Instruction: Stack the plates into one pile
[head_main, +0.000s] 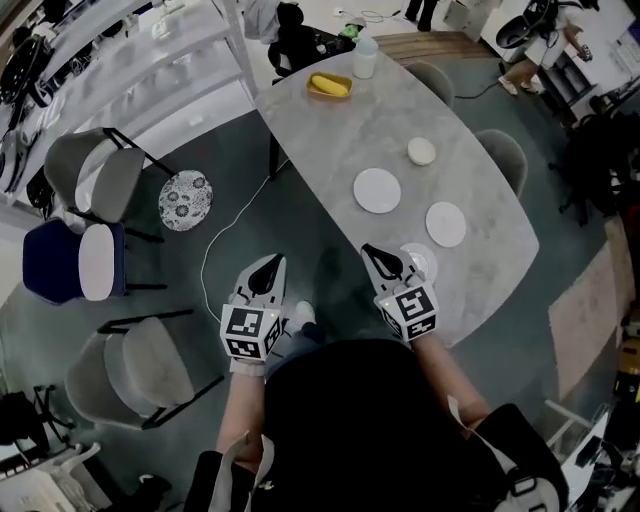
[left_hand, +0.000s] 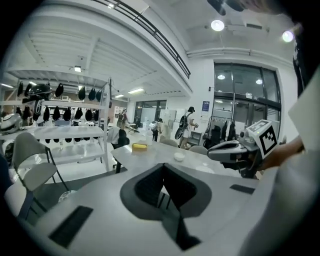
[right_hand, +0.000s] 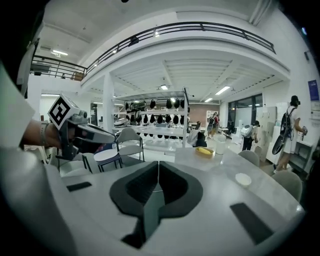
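Observation:
Several white plates lie on the grey marble table (head_main: 330, 130): a large plate (head_main: 377, 190) in the middle, another plate (head_main: 445, 224) to its right, and a small thick plate (head_main: 421, 151) farther back. A fourth plate (head_main: 422, 262) shows partly behind my right gripper (head_main: 376, 253), which hovers shut and empty over the table's near edge. My left gripper (head_main: 270, 263) is shut and empty too, off the table's left side above the floor. In the left gripper view the shut jaws (left_hand: 162, 171) face the table, with the right gripper (left_hand: 234, 150) alongside. The right gripper view shows the small plate (right_hand: 243, 179).
A yellow dish (head_main: 330, 86) and a clear jug (head_main: 365, 56) stand at the table's far end. Grey chairs (head_main: 500, 150) line the right side, more chairs (head_main: 95, 175) and a patterned round stool (head_main: 185, 199) stand left. A white cable (head_main: 225, 235) runs across the floor.

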